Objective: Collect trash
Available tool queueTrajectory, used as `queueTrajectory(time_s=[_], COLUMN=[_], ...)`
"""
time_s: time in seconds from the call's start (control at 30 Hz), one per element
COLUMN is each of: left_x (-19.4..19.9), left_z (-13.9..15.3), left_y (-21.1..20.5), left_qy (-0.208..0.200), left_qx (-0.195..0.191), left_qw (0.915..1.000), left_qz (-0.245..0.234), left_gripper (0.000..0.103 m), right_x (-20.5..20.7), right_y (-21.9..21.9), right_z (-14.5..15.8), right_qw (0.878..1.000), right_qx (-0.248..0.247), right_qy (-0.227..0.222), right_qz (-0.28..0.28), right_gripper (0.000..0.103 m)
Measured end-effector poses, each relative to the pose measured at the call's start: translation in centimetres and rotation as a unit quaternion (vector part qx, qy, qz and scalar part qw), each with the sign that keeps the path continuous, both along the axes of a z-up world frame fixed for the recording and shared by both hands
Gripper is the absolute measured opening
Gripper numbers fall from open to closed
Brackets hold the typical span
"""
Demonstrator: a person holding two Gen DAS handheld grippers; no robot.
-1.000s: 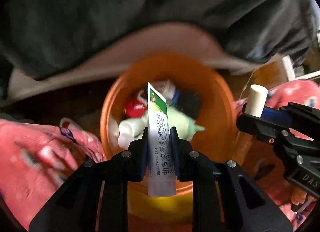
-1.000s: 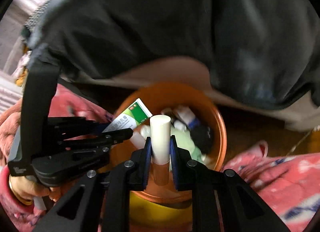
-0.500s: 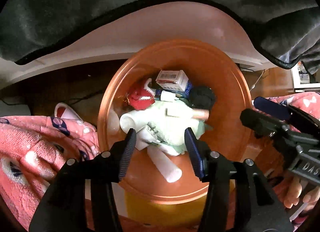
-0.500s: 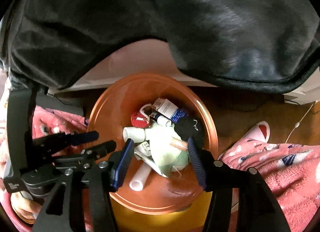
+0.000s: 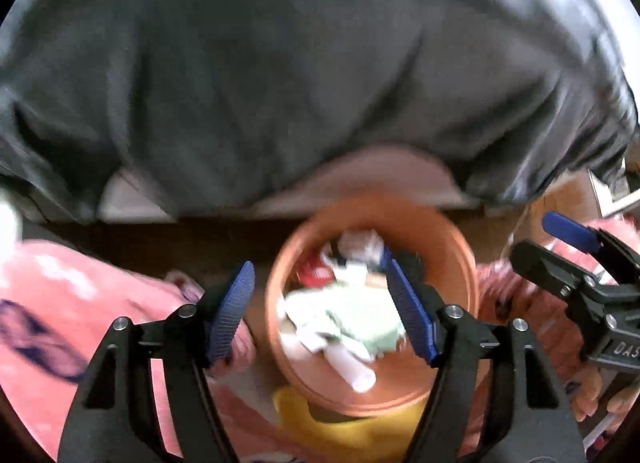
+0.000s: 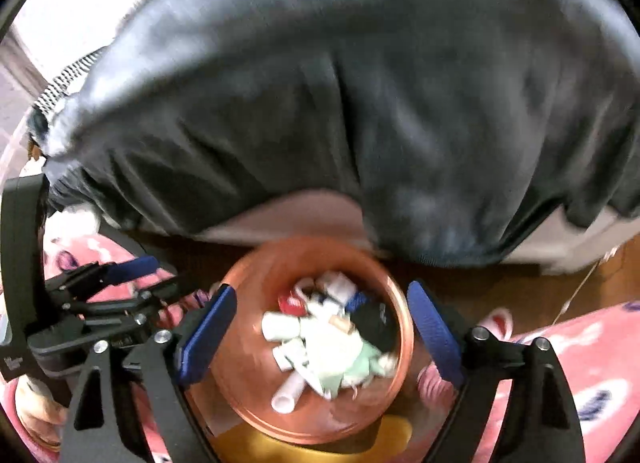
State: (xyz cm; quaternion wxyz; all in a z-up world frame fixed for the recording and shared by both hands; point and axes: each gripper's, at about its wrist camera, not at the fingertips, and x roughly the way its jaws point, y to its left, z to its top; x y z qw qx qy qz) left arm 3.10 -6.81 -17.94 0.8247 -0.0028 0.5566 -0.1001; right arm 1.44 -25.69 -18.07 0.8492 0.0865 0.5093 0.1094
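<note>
An orange round bin (image 5: 460, 259) (image 6: 248, 275) sits on the floor below both grippers. It holds trash (image 5: 344, 319) (image 6: 324, 339): white tubes, a pale green wrapper, a red packet, a small box and something black. My left gripper (image 5: 320, 315) is open and empty, above the bin's left side. My right gripper (image 6: 320, 335) is open and empty, spread wide over the bin. Each gripper shows in the other's view, the right one (image 5: 560, 247) and the left one (image 6: 120, 275). Both views are blurred.
A dark grey cover (image 5: 300, 63) (image 6: 360, 103) hangs over a pale surface behind the bin. Pink patterned fabric (image 5: 60, 303) (image 6: 580, 363) lies on both sides. A yellow object (image 5: 352, 431) sits under the bin's near edge. The floor is dark wood.
Both grippers opened and dropped the green-and-white tube and the white cylinder into the bin. They have since pulled back, so the bin looks smaller.
</note>
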Motion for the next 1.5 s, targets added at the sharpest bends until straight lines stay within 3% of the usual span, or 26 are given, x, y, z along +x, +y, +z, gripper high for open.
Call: queueTrajectory(time_s=[0.13,0.27,0.33,0.5,0.57,0.63,0.9,1.5], left_x=[-0.2,-0.7,-1.3,-3.5,-4.2,-5.1,-6.9,-7.8], left_z=[6.3,12.7,16.3,21.6,22.8,23.9,24.8,24.5], left_y=[0.8,1.7,2.3,3.4,3.7,3.6,2.6,2.0], left_qy=[-0.09,-0.178,-0.226,-0.311,-0.331,-0.355,-0.375,-0.371], left_qx=[0.012,0.017,0.017,0.022,0.025,0.035,0.029,0.017], left_qw=[0.9958,0.9835,0.9732,0.9478,0.94,0.9305,0.9233,0.9257], left_qz=[0.013,0.026,0.039,0.067,0.078,0.084,0.077,0.07], left_gripper=[0.07,0.07,0.082,0.084,0.09,0.091,0.091,0.091], right_x=[-0.3,-0.6,-1.2,-2.9,-3.4,-4.0,-4.9,-6.2], right_y=[0.2,0.5,0.7,1.5,1.5,1.7,1.9,0.1], right_z=[6.0,11.9,15.1,20.2,21.1,21.6,21.5,21.8], right_qw=[0.996,0.986,0.977,0.96,0.956,0.952,0.95,0.948], right_qx=[-0.026,-0.046,-0.056,-0.054,-0.048,-0.05,-0.057,-0.054], right_qy=[-0.082,-0.161,-0.206,-0.275,-0.289,-0.3,-0.306,-0.31], right_qz=[0.0,-0.004,-0.008,-0.013,-0.018,-0.02,-0.025,-0.049], right_gripper=[0.09,0.096,0.097,0.097,0.097,0.097,0.097,0.097])
